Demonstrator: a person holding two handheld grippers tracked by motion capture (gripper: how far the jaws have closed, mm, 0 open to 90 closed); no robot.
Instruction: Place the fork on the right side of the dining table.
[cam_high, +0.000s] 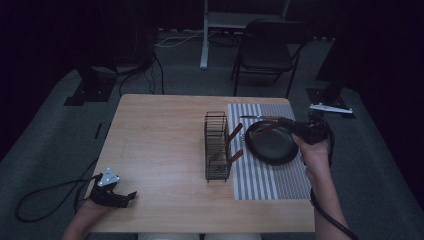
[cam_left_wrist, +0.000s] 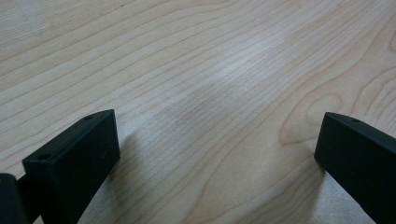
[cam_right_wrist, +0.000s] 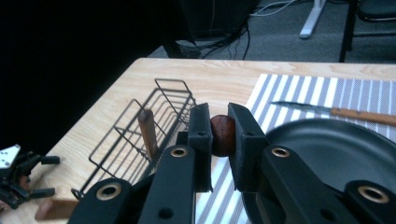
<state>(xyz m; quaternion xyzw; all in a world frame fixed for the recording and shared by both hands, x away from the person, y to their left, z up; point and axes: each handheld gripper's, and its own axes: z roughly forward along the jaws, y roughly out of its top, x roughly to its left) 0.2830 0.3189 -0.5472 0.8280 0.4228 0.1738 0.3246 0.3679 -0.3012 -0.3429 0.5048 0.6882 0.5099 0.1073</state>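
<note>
My right gripper (cam_high: 286, 124) (cam_right_wrist: 218, 122) hovers over the black plate (cam_high: 272, 145) (cam_right_wrist: 336, 154), shut on the round brown end of a wooden-handled utensil (cam_right_wrist: 222, 137). That utensil (cam_high: 266, 128) reaches left across the plate toward the wire rack (cam_high: 217, 146) (cam_right_wrist: 140, 130); its head is too dark to identify. Two wooden handles (cam_high: 234, 133) (cam_right_wrist: 148, 133) lean out of the rack. My left gripper (cam_high: 129, 196) (cam_left_wrist: 217, 154) rests open at the table's near left corner, with nothing but bare wood between its jaws.
A striped placemat (cam_high: 265, 182) (cam_right_wrist: 299, 91) lies under the plate. A wooden-handled knife (cam_high: 260, 118) (cam_right_wrist: 327, 111) lies on it behind the plate. The table edge (cam_high: 200, 231) runs near the left hand. A chair (cam_high: 267, 47) stands beyond the table.
</note>
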